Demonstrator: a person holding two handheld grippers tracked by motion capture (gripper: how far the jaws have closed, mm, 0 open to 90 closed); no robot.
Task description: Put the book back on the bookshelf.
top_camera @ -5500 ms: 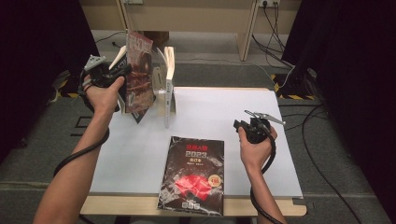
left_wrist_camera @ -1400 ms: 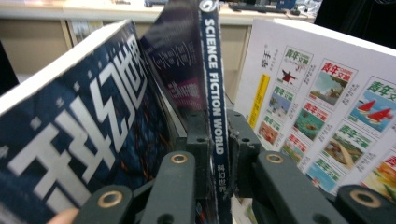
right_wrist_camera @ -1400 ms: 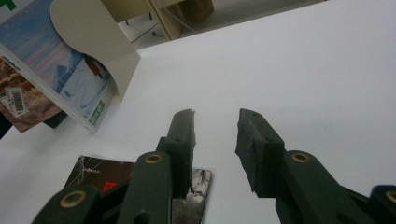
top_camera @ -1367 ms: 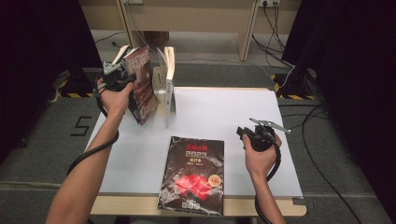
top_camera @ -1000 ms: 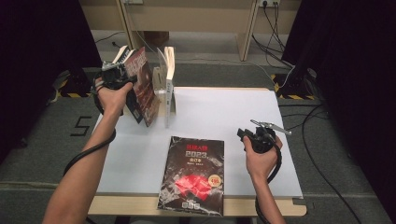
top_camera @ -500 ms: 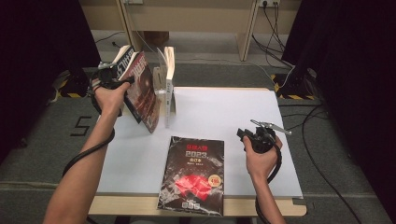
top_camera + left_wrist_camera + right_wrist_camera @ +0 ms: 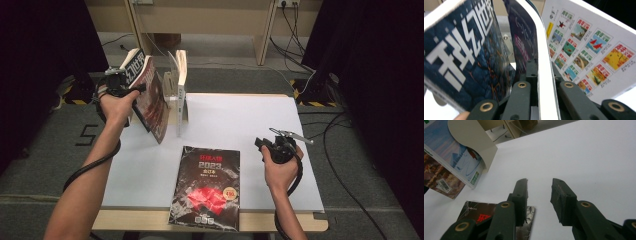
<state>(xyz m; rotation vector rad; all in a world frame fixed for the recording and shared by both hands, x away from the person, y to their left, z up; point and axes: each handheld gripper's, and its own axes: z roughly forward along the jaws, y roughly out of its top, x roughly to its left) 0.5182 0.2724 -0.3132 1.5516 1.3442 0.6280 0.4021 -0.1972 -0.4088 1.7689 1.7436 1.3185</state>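
A magazine with a blue and red cover (image 7: 152,102) leans tilted at the table's back left, its lower corner on the white tabletop (image 7: 240,120). My left gripper (image 7: 120,82) grips its upper edge. In the left gripper view the jaws have just been closing and my left gripper (image 7: 541,75) pinches the magazine's white edge (image 7: 544,55). An upright book (image 7: 181,75) stands in a pale bookend (image 7: 172,100) beside it. A black magazine (image 7: 207,187) lies flat at the front edge. My right gripper (image 7: 265,145) hovers open over bare table at the right, and my right gripper (image 7: 539,183) has nothing between its pads.
The right gripper view has the bookend (image 7: 474,137), the upright book (image 7: 454,155) and the black magazine's corner (image 7: 479,213) to its left. Cables trail on the floor behind and right of the table. Wooden furniture legs (image 7: 262,35) stand beyond the far edge.
The left hand has tipped the magazine further over to the left, its top away from the bookend and its lower corner nearer the front. The right hand has stayed put.
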